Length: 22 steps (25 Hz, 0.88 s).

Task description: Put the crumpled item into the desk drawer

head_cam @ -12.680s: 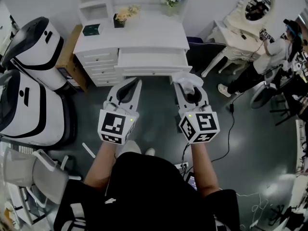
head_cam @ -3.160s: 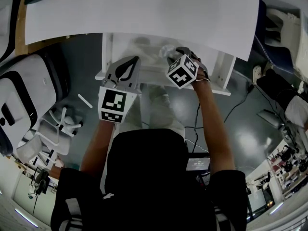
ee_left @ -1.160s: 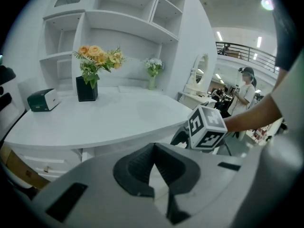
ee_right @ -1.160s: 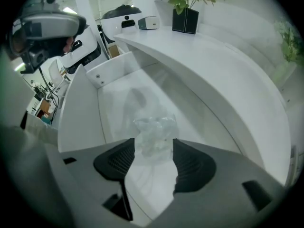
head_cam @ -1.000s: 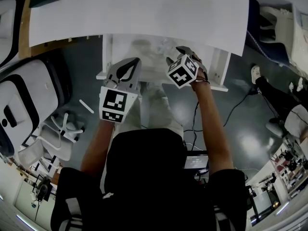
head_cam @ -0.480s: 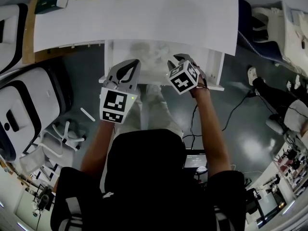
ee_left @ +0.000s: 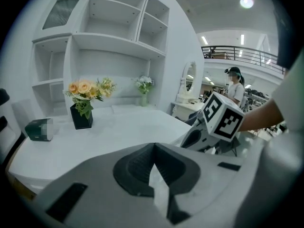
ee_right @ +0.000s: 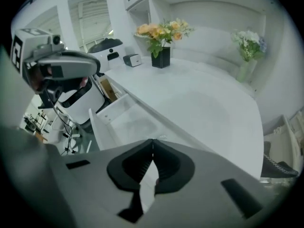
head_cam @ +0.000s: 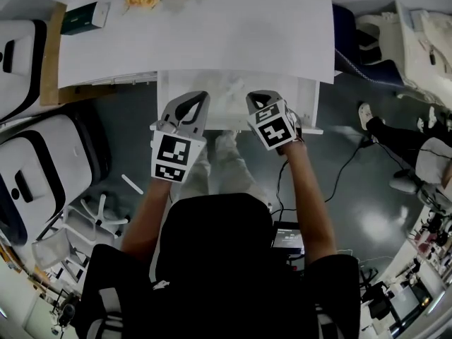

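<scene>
Two grippers hang over the open drawer (head_cam: 220,109) of the white desk (head_cam: 212,27). The left gripper (head_cam: 198,96) has its jaws together with nothing between them. The right gripper (head_cam: 258,96) has just been closing its jaws, which now meet on nothing. The crumpled item (head_cam: 229,85) lies inside the drawer, near the back under the desk edge, pale and faint against the white floor. The right gripper view looks down into the drawer's near corner, which the left gripper view misses. That view instead shows the desk top with orange flowers in a black pot (ee_left: 81,118), a dark green box (ee_left: 39,128), the shelves (ee_left: 104,46) and the right gripper's marker cube. Only the head view shows both grippers side by side.
</scene>
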### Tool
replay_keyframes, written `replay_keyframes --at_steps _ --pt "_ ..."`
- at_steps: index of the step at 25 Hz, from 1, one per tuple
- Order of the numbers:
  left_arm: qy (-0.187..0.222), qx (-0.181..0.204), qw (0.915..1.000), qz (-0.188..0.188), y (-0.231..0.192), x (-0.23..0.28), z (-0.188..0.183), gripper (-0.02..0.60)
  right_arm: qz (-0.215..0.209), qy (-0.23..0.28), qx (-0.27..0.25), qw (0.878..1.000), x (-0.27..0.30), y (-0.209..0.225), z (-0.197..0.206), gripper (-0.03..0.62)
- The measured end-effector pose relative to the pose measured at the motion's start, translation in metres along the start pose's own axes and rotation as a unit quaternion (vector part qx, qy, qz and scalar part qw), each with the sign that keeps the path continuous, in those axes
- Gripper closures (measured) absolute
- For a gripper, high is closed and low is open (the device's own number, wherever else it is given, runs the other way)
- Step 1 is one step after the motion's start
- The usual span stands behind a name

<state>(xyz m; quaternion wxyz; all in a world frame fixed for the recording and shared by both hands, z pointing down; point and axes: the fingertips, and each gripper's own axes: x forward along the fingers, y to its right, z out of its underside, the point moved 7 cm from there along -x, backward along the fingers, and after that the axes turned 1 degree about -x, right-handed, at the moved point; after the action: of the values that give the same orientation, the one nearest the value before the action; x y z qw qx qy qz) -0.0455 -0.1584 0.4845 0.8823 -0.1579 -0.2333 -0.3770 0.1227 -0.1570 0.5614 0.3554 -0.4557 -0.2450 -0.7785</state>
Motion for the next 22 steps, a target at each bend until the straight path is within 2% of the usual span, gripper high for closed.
replay_keyframes --at_steps 13,22 --pt "0.039 0.033 0.9987 0.0 0.013 -0.03 -0.04 0.575 0.057 0.105 0.049 0.992 -0.08 -0.005 -0.031 0.595" --pt "0.067 0.054 0.9963 0.002 0.023 -0.057 -0.059 0.575 0.078 0.196 0.09 0.973 -0.135 -0.018 -0.045 0.597"
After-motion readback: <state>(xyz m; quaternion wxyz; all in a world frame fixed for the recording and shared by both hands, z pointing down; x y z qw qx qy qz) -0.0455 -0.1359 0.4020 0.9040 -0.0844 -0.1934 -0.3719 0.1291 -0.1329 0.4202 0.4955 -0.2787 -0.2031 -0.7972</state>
